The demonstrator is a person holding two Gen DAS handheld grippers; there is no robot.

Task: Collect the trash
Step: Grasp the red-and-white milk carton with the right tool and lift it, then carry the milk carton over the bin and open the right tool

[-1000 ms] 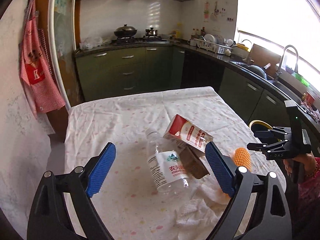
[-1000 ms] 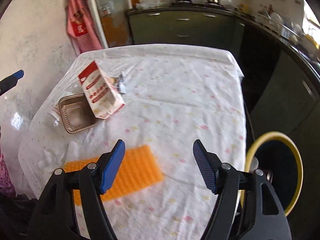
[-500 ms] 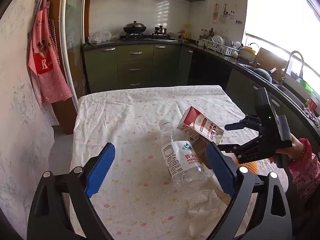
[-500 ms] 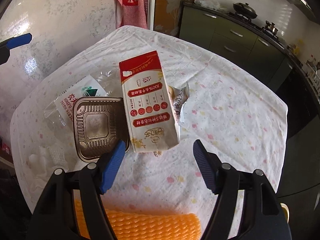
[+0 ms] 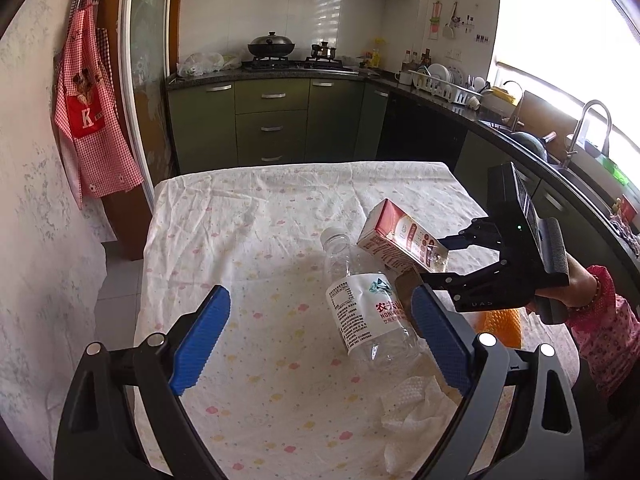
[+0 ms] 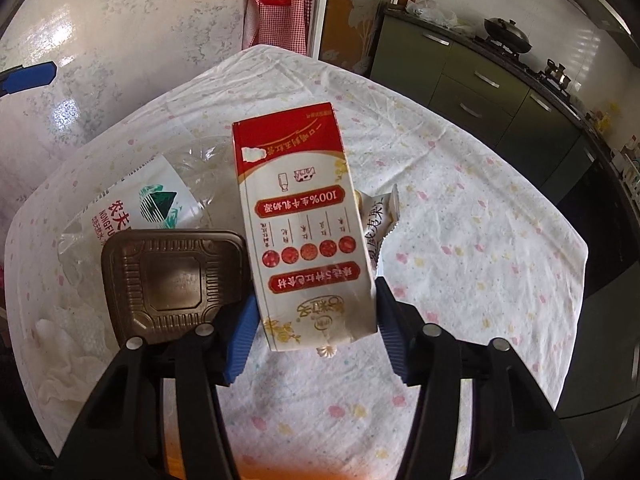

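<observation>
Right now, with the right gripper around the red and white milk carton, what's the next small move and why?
Probably finish closing, then lift. The right gripper has the red and white milk carton between its blue pads, jaws closing, though firm contact isn't clear yet. The carton leans over the brown plastic tray and clear water bottle, so lifting straight up should avoid dragging them.

- Milk carton (image 6: 304,236): "100%" among red Chinese print (upside down in the right wrist view).
- Water bottle (image 5: 370,316) label: "NONGFU", partly hidden.
- Red apron (image 5: 94,116), far left: white "K".
</observation>
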